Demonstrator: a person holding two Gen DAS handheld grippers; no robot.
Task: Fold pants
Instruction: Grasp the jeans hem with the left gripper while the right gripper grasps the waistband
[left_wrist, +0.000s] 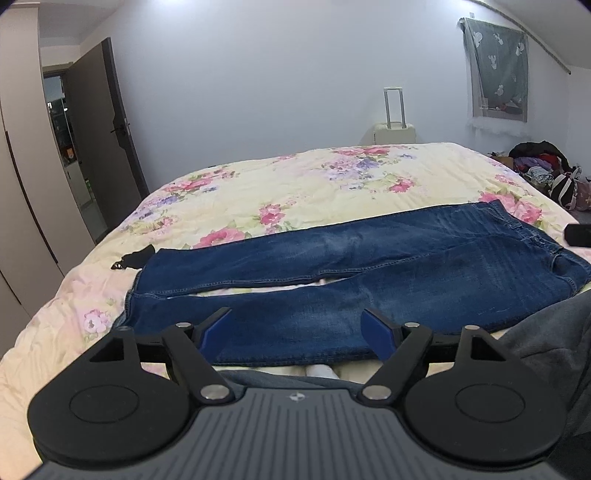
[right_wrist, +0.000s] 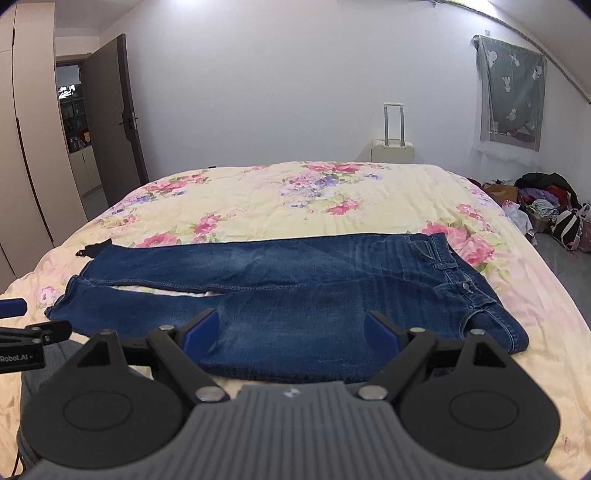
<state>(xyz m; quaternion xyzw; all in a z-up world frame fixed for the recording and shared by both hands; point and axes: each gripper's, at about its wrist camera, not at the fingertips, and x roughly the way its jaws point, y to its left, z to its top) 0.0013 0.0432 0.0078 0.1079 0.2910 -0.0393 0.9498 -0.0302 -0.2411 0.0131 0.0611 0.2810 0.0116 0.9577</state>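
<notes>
Blue jeans (left_wrist: 332, 273) lie flat and spread out across the near part of a floral bedspread (left_wrist: 295, 184), waist to the right, both legs to the left. In the right wrist view the jeans (right_wrist: 295, 288) show their button and waistband at the right. My left gripper (left_wrist: 297, 325) is open and empty, held just above the near leg. My right gripper (right_wrist: 291, 326) is open and empty, held above the near thigh area. The left gripper's blue finger (right_wrist: 13, 306) shows at the left edge of the right wrist view.
A small black item (left_wrist: 135, 258) lies on the bed beside the leg hems. A cream suitcase (left_wrist: 393, 129) stands behind the bed. A pile of clothes and bags (left_wrist: 546, 166) sits on the floor at right. A door (left_wrist: 99, 122) and wardrobe are at left.
</notes>
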